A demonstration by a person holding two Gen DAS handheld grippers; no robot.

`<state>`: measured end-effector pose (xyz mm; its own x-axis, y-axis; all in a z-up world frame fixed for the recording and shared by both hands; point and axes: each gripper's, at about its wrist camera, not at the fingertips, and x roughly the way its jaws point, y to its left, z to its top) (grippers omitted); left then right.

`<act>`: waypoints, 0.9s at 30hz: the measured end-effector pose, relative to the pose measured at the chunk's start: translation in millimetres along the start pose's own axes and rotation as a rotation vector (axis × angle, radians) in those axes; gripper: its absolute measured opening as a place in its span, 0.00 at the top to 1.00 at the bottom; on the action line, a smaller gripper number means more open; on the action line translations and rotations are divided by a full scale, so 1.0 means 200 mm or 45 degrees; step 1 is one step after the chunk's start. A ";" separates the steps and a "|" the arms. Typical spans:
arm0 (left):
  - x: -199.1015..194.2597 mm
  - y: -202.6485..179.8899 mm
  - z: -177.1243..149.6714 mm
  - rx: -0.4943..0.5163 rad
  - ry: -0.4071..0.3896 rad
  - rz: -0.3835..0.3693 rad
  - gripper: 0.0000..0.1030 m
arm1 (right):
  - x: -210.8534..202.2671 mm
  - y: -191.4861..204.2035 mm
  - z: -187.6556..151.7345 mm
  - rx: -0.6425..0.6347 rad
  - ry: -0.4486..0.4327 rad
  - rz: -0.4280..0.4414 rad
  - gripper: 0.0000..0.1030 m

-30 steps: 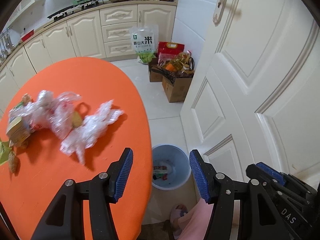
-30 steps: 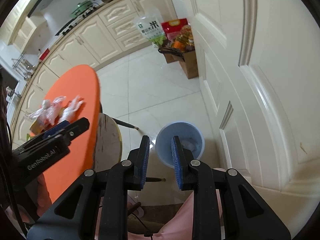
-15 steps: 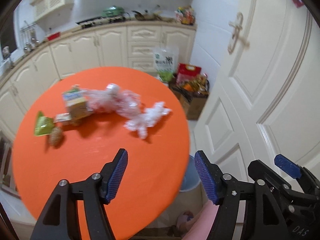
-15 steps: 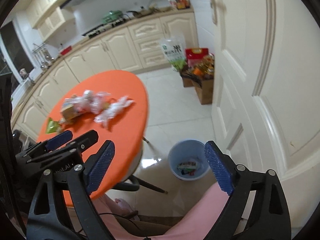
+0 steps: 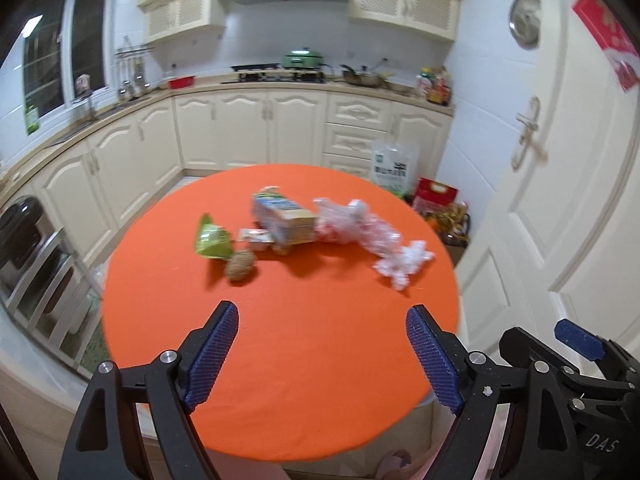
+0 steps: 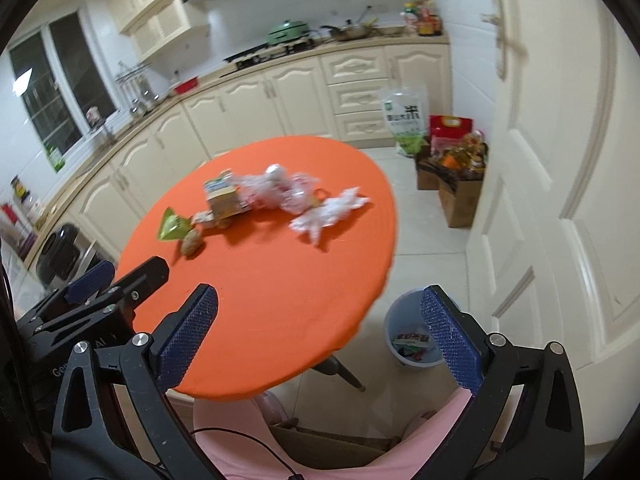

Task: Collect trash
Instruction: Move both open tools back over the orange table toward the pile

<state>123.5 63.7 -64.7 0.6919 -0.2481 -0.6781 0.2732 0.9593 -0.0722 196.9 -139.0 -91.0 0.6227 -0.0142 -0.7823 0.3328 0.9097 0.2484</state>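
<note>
now both the left gripper and right gripper hover wide open and empty over the table, trash beyond, bin beside.

Crumpled plastic wrap, carton, green packet strewn on table

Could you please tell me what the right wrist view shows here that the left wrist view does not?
Only the right wrist view shows the blue bin on the floor beside the table, with wrappers inside. Only the left wrist view shows the round clock on the door. Both show the orange table with the green packet, carton and crumpled plastic bags, and both the left gripper and right gripper open and empty.
</note>
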 end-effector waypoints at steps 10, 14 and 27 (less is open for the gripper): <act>0.00 0.38 -0.02 -0.120 0.032 0.060 0.17 | 0.21 0.40 0.00 -0.141 0.094 0.039 0.01; 0.06 0.55 -0.01 -0.172 0.067 0.082 0.17 | 0.34 0.56 0.00 -0.191 0.152 0.040 0.01; 0.39 1.05 0.03 -0.359 0.237 0.179 0.17 | 0.82 0.98 0.08 -0.350 0.341 0.038 0.01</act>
<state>239.2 244.2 -128.2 0.5689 -0.1074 -0.8153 -0.0285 0.9883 -0.1501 375.0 30.6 -161.8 0.4104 0.0901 -0.9074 0.0924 0.9859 0.1396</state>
